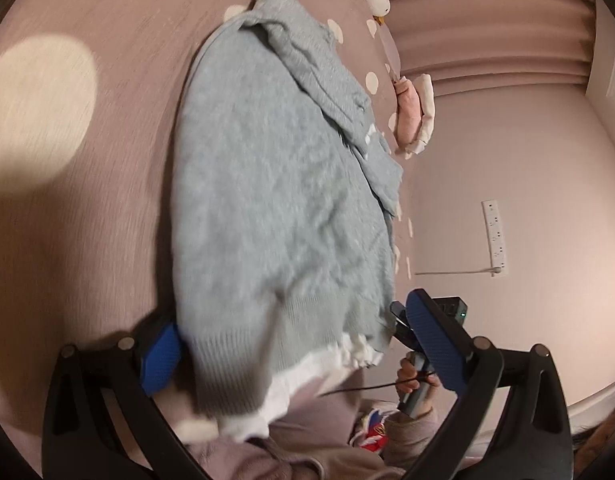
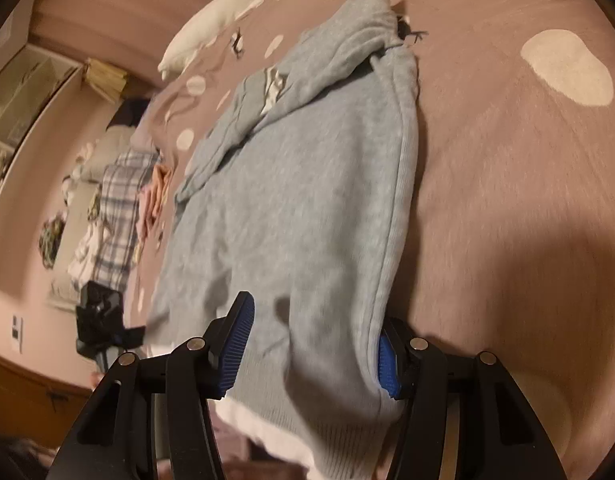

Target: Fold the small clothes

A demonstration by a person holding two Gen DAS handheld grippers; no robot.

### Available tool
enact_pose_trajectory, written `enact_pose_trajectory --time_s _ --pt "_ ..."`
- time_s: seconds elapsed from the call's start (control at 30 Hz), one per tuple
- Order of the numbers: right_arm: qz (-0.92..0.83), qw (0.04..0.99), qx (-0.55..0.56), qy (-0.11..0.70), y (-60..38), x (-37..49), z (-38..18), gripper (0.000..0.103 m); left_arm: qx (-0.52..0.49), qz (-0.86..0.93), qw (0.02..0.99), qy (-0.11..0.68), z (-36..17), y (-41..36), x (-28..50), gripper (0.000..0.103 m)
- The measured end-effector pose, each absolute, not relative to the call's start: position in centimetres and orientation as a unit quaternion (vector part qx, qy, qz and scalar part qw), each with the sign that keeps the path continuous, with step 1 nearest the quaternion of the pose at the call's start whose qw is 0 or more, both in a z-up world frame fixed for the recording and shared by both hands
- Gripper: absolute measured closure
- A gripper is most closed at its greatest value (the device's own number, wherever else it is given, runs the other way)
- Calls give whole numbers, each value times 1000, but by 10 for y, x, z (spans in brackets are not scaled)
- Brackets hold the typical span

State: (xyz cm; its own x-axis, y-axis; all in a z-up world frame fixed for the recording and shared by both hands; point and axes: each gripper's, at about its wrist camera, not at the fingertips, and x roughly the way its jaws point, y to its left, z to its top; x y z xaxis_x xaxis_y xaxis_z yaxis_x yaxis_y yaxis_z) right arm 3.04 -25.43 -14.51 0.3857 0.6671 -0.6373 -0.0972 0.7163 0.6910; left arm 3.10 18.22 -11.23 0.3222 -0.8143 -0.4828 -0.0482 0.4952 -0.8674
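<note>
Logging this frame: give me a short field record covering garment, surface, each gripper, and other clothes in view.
garment: grey sweater, white hem, sleeves folded across the body
surface: pink bedspread with white dots
left gripper: jaws wide open, hem between them
right gripper: jaws open, hem corner between them
other clothes: plaid garment and pink folded item off the bedspread's far edge

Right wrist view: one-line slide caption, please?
Right tool open astride the ribbed hem of a grey sweater spread on a polka-dot bedspread.
</note>
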Motion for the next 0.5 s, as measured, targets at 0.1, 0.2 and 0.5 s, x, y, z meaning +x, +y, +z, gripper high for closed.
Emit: enact_pose_trajectory --time_s 0.1,0.2,0.5 --pt "239 778 293 502 -256 24 -145 47 -417 -275 695 518 -112 178 23 2" --pt "233 772 299 510 -256 19 -146 47 -409 -272 700 519 -111 175 19 3" --pt "231 752 315 531 -266 6 -152 47 -411 -271 696 522 -112 168 29 3"
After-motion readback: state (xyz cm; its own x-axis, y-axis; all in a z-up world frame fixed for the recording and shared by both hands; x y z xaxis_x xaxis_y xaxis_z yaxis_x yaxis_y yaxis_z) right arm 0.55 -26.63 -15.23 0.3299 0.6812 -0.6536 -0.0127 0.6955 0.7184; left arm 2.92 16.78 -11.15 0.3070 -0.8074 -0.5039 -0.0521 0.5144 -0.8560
